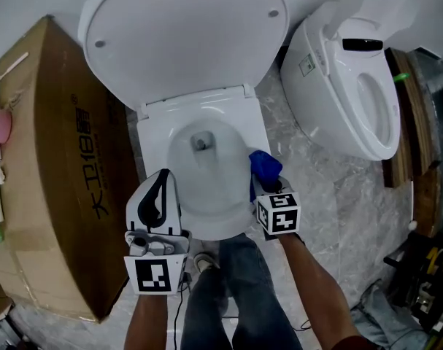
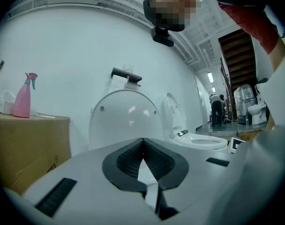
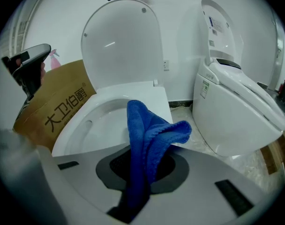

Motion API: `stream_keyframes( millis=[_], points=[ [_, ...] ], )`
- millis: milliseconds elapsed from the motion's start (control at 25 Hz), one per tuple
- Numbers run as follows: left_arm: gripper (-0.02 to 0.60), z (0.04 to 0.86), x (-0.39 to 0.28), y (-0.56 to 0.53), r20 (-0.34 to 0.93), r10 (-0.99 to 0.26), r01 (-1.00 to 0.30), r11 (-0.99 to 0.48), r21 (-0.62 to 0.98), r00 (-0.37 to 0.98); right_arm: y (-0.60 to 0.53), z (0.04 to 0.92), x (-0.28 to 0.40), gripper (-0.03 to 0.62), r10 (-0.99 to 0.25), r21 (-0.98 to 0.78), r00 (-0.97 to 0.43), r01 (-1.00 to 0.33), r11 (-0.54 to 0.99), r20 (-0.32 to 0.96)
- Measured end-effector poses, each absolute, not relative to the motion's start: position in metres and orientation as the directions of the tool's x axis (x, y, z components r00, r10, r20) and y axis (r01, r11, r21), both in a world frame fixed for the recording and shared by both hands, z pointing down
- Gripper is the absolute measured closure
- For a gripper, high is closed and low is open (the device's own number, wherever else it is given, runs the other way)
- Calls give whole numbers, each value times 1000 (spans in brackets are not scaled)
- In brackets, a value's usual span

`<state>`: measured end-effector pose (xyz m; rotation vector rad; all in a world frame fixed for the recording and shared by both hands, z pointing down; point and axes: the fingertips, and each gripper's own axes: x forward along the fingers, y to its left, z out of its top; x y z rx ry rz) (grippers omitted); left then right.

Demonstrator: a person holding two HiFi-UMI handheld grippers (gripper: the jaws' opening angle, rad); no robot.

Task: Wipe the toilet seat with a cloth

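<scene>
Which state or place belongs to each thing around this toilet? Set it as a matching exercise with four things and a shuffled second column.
Column one
1. blue cloth
2. toilet lid
3. pink spray bottle
4. left gripper

Column two
a. stands on the cardboard box
b. shut, nothing between its jaws
c. raised upright
d. clamped in the right gripper

Pairs: 1-d, 2-c, 3-a, 4-b

White shells and black ribbed pads are seen on the left gripper [image 1: 161,188] and right gripper [image 1: 262,188], each topped by a black-and-white marker cube [image 1: 278,212]. Dark blue jeans [image 1: 239,297] and a dark red sleeve [image 2: 248,18] are worn.
</scene>
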<state>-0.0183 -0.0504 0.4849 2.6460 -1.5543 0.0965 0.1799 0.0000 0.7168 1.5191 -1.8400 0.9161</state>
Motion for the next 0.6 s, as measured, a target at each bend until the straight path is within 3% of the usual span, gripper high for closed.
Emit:
stream_keyframes(
  millis=[320, 600],
  points=[
    [568, 494, -24, -90, 125, -894, -902, -433, 11, 430, -78, 714, 182, 532, -617, -140, -244, -967, 213, 748],
    [568, 496, -32, -115, 138, -919, -928, -373, 5, 370, -142, 709, 189, 532, -641, -165, -256, -966, 199, 723]
  ],
)
